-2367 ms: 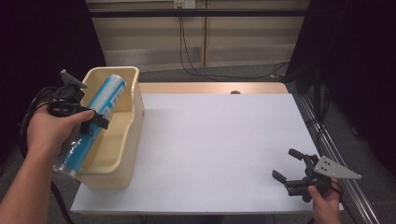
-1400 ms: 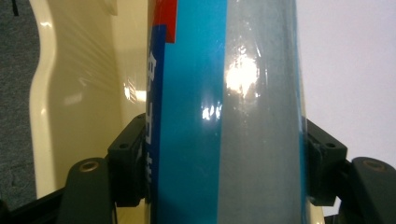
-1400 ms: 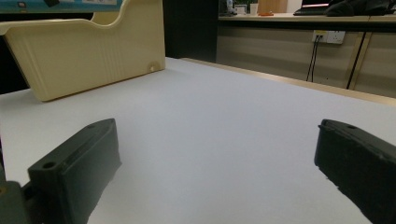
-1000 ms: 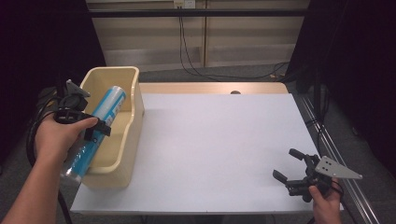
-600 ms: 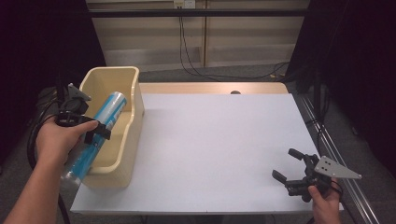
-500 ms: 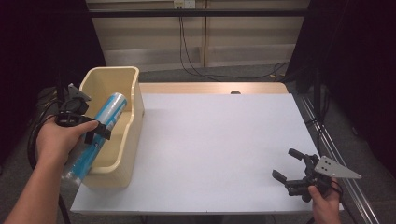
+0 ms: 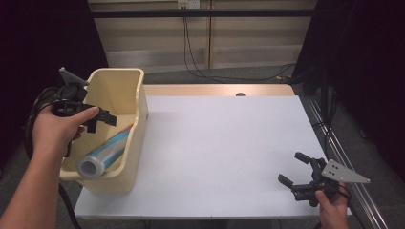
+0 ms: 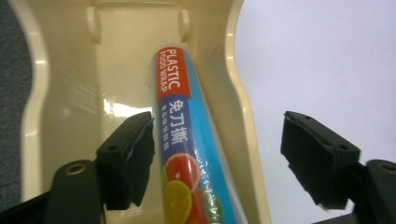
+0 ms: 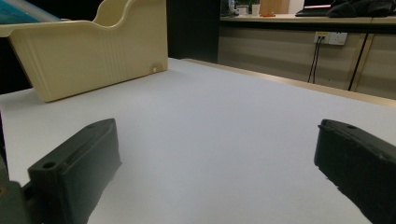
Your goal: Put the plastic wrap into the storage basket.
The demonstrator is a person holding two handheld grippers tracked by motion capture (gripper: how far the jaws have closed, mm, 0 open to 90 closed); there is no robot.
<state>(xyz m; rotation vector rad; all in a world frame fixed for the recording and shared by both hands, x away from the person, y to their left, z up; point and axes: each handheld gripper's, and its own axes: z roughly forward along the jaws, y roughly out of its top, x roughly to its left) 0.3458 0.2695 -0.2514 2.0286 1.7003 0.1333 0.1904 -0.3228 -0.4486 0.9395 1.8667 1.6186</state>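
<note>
Your left gripper (image 7: pixel 102 119) hangs above the cream bin (image 7: pixel 136 78), its jaws just having opened and standing clear of the plastic-wrap roll (image 7: pixel 106 152), which they no longer hold. The roll lies inside the bin, long axis along the bin's length, open core end toward you and tilted up against the near wall. Your right gripper (image 7: pixel 296 168) rests wide open and empty at the near right of the white table (image 7: pixel 224 143).
</note>
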